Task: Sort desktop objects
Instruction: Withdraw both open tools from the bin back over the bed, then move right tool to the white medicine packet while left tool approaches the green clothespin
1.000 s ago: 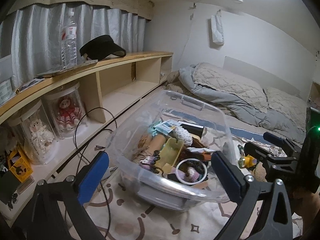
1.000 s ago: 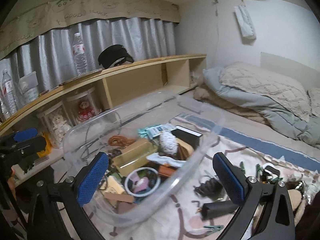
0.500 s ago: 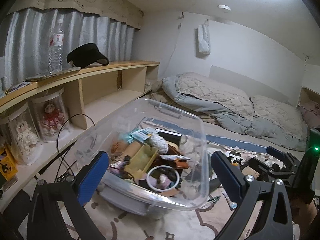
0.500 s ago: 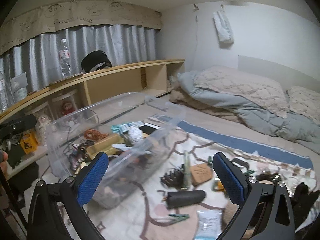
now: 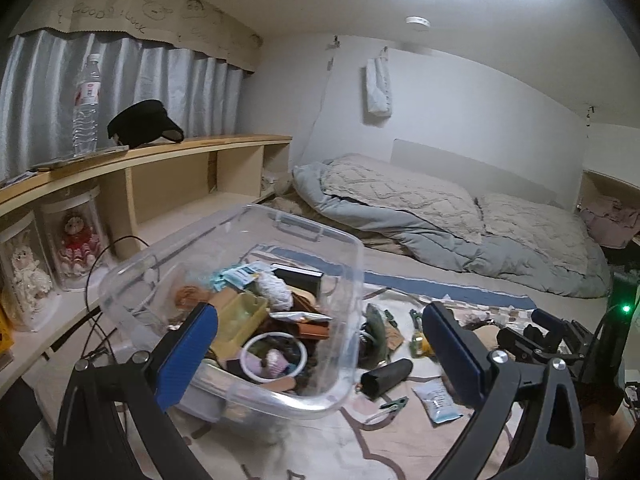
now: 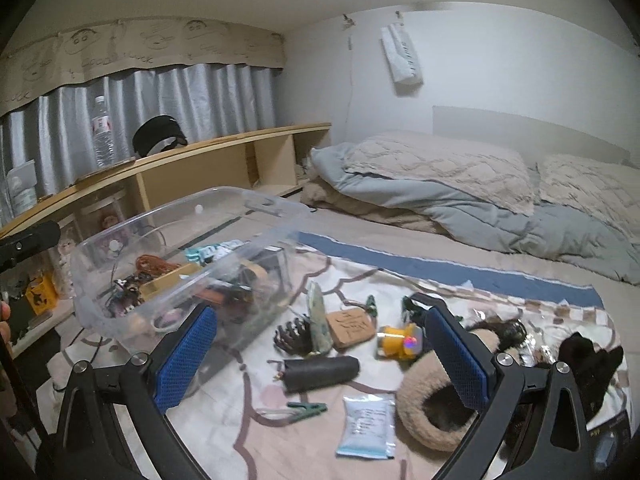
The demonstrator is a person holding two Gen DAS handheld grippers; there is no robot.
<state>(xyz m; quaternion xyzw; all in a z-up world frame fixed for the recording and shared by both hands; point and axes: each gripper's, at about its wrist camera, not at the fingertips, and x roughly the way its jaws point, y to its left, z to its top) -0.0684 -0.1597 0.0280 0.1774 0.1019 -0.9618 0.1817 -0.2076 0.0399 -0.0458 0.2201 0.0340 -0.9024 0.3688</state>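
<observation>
A clear plastic bin [image 5: 344, 320] [image 6: 96, 312] full of small items sits on a patterned sheet. Loose objects lie to its right: a black cylinder [image 6: 320, 372] [image 5: 386, 376], a green clip [image 6: 308, 407], a pale blue packet [image 6: 366, 426] [image 5: 436, 400], a yellow toy [image 6: 398, 342], a brown card [image 6: 350, 326], a dark claw clip [image 6: 292, 334] and a beige fuzzy slipper [image 6: 424, 396]. My left gripper [image 5: 320, 356] is open above the bin's near right corner. Over the loose objects my right gripper [image 6: 320, 360] is open, holding nothing; it also shows at the far right [image 5: 548, 328].
A wooden shelf [image 5: 160, 152] runs along the left with a water bottle [image 5: 86, 104], a black visor [image 5: 144, 124] and doll jars [image 5: 76, 240]. A folded grey quilt [image 5: 400, 208] and pillows lie behind. Black cables [image 5: 96, 264] trail left of the bin.
Both views have swung right. The bin has slid to the left in both views, and the loose objects right of it have come into sight. Both grippers stay open.
</observation>
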